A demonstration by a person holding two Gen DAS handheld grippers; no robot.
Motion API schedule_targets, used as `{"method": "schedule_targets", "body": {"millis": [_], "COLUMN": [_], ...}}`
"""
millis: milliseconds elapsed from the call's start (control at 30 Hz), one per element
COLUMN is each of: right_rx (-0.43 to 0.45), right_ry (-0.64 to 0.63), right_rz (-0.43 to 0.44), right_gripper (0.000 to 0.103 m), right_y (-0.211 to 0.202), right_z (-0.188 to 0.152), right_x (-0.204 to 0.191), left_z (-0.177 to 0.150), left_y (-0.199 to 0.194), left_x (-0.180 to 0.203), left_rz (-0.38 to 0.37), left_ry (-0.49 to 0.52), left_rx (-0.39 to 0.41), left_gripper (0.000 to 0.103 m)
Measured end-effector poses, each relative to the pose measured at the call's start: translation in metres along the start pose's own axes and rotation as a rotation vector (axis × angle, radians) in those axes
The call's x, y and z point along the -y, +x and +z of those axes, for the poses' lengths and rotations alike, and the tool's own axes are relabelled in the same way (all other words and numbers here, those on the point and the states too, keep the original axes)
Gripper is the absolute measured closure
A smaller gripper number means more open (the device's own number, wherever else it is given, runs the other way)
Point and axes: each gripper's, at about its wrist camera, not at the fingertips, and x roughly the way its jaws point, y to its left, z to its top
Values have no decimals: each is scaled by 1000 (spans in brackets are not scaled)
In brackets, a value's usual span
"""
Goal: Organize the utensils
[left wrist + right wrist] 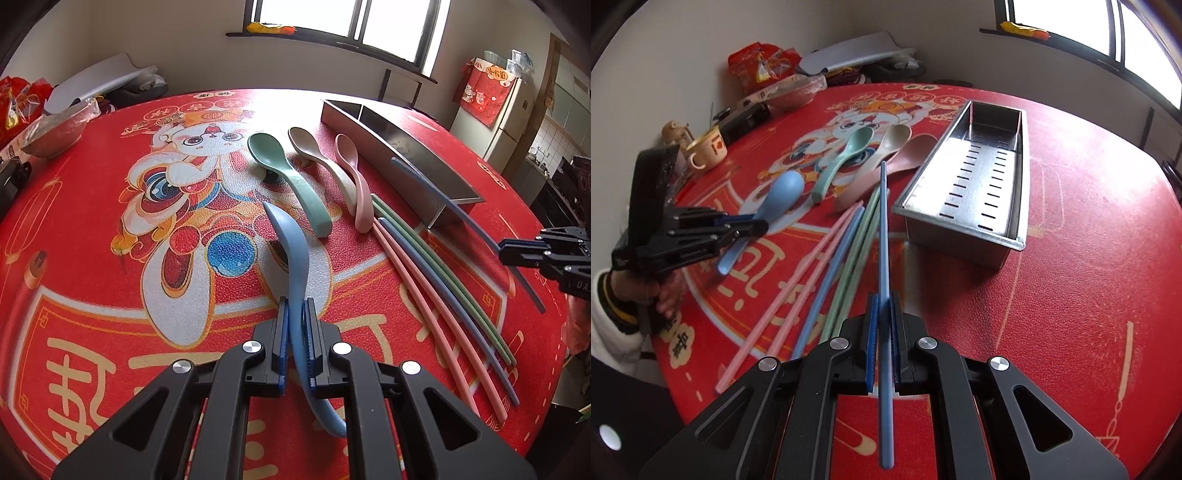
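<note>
My left gripper [297, 306] is shut on a blue spoon [291, 251] by its handle and holds it above the red table mat; it shows in the right wrist view too [783, 199]. My right gripper [884, 299] is shut on a blue chopstick [884, 236] that points toward the steel utensil tray [964, 221]. On the mat lie a green spoon [291, 177], a beige spoon [325, 162] and a pink spoon [356, 177]. Next to them lie pink chopsticks [436, 310], one blue chopstick [443, 302] and green chopsticks [439, 269].
The steel tray [406, 147] has a divider and stands at the right of the round table. A foil-covered bowl [55, 129], a mug [705, 147], bags and a dark box crowd the far left edge. A fridge [495, 110] stands beyond the table.
</note>
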Motion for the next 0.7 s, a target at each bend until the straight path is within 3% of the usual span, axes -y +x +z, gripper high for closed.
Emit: {"method": "schedule_targets", "body": {"millis": [167,300,467,700], "right_rx": [83,110,60,-11], "right_ry": [127,197,332,434], "right_rz": [9,-74,-104,-115], "right_gripper": [97,97,97,97], "right_y": [-12,-1,39,88], "right_z": [32,73,118,133], "right_x": [25,51,78,79], "left_z": [0,0,0,0], "left_y": [0,0,0,0], "left_x": [0,0,0,0], "left_rz": [1,1,1,1], "left_ry": [1,1,1,1], "left_rx": [0,0,0,0], "left_gripper": [94,94,94,94]}}
